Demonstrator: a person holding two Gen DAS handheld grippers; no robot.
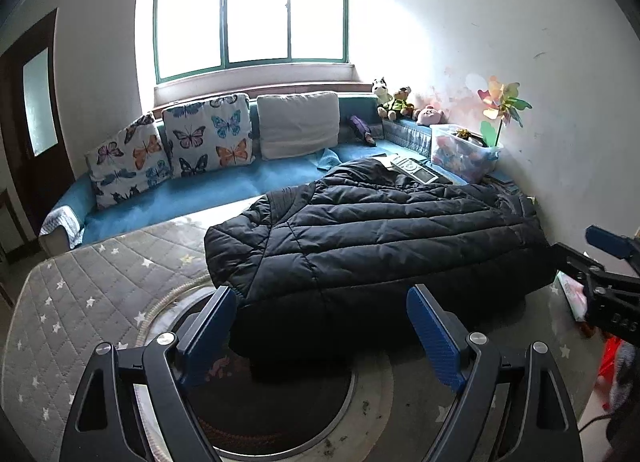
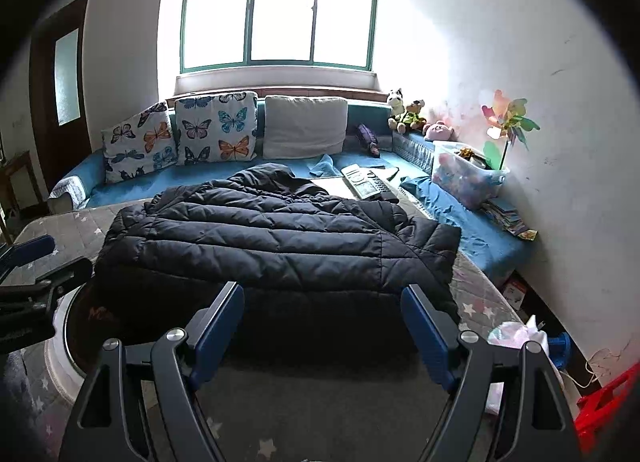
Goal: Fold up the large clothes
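Left wrist view: the left gripper (image 1: 322,326) is being held with its fingers spread, nothing pinched, just before the black puffer jacket (image 1: 376,238). The jacket is lying folded on the star-patterned grey table cover (image 1: 80,302) (a blue sofa (image 1: 208,185) behind), and the right gripper (image 2: 322,328) is likewise being held spread and empty at its near edge.

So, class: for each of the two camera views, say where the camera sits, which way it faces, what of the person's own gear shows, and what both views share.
Left wrist: sits on the left hand-held gripper, facing forward across the black puffer jacket toward the window; its own open fingers show below, the right hand-held gripper at the right edge.
Right wrist: sits on the right hand-held gripper, facing the same way; its own open fingers show, the left hand-held gripper at the left edge.
Shared: jacket, window, butterfly cushions, blue sofa, pinwheel.
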